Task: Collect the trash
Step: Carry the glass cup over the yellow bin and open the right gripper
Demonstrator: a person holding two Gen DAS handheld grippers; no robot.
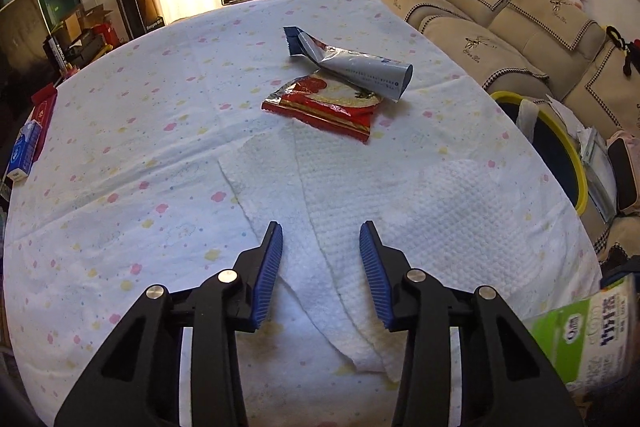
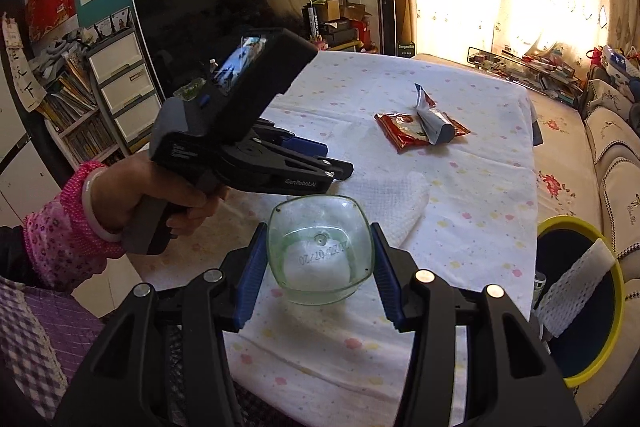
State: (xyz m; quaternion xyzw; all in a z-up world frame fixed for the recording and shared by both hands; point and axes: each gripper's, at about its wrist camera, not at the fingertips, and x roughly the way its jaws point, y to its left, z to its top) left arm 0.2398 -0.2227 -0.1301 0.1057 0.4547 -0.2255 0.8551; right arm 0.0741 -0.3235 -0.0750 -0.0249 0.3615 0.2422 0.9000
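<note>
My right gripper (image 2: 320, 259) clamps a clear bottle (image 2: 320, 251), date print "07/20" on its base, at lower centre. My left gripper (image 1: 320, 259), marked "GenRobot.AI", hovers part-open, nothing clamped, over a white paper towel (image 1: 360, 195); red wrapper (image 1: 324, 103) and silver wrapper (image 1: 360, 67) lie upper centre, yellow-rimmed bin (image 2: 580, 303) at right edge.

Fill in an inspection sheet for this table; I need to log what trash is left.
Surface: table in a dotted white cloth.
Job's things: white paper towel; red snack wrapper under a silver-blue wrapper; clear bottle; yellow-rimmed bin beside the table.
Clutter: blue tissue pack.
Grippers: left gripper open above the towel; right gripper shut on the bottle.
Cables: nothing seen.
Surroundings: sofa, television.
</note>
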